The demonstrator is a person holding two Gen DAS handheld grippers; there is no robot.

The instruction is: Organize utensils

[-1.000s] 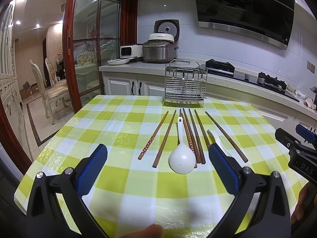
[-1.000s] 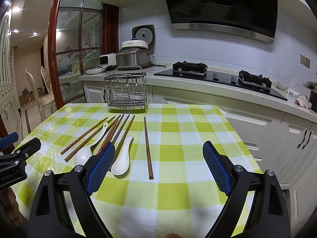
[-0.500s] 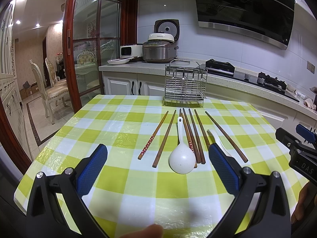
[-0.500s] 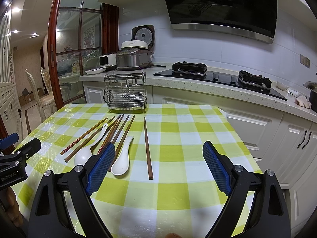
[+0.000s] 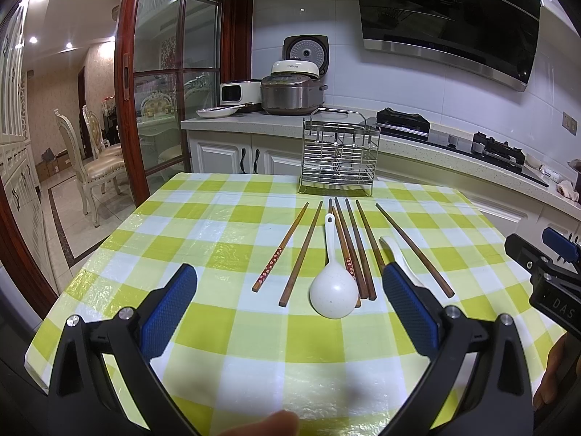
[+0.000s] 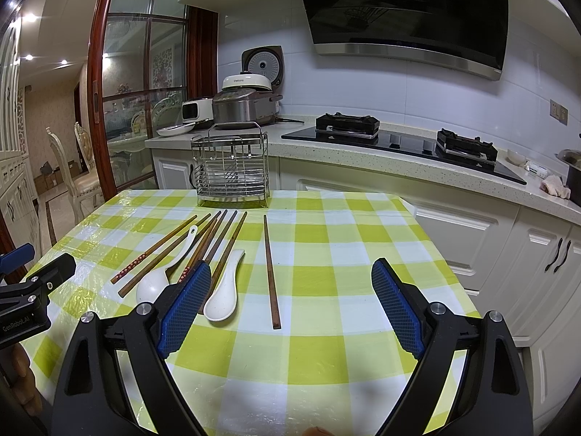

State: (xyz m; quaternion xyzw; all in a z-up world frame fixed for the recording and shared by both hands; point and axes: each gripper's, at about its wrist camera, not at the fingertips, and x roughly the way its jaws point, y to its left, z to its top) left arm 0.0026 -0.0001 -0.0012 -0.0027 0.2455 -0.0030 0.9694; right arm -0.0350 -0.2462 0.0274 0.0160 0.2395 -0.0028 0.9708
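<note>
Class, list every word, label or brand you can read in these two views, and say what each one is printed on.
"DAS": right gripper body, cut off at the frame edge.
"GenRobot.AI": left gripper body.
Brand on the rice cooker lid: too small to read.

Bench cloth (image 5: 225,239): checked in lime green, pale green and white. Chopsticks (image 5: 357,247): brown wood, two with a band of small pink-and-white flowers on dark red near the thick end. Spoons (image 5: 333,290): plain white, finely speckled. Rack (image 5: 339,152): bare silver wire. Left gripper (image 5: 290,312) and right gripper (image 6: 290,309): black frames, blue dimpled pads (image 6: 185,307) on the jaws. Hob (image 6: 399,141): glossy black. Cupboards (image 6: 472,239): white.
</note>
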